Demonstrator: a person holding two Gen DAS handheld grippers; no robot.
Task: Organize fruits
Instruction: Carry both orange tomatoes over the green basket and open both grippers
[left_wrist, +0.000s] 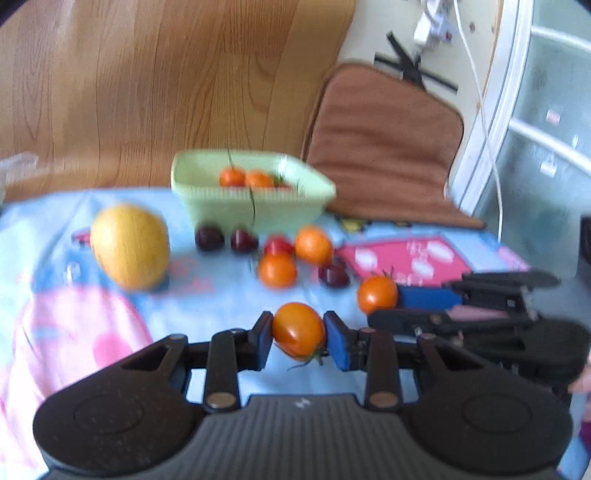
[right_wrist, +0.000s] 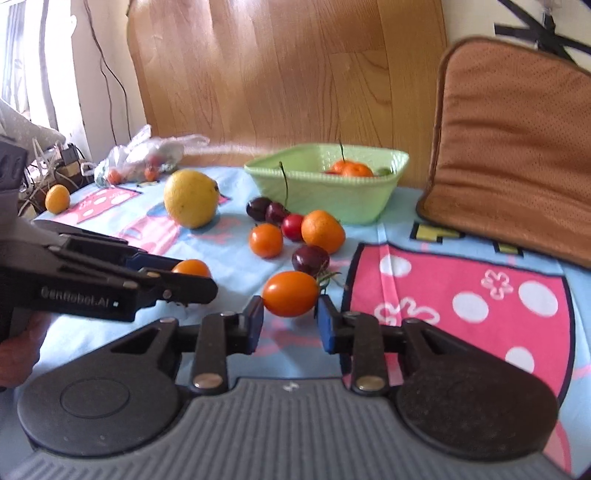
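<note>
The left gripper (left_wrist: 298, 334) squeezes an orange tomato (left_wrist: 298, 329) between its blue pads. The right gripper (right_wrist: 290, 314) squeezes another orange tomato (right_wrist: 290, 293). Both are near us, above the blue cloth (right_wrist: 229, 258). Far behind sits the green basket (right_wrist: 328, 195), with more fruit inside

Both wrist views sit low, near — sharing the green basket (left_wrist: 255, 199).
</note>
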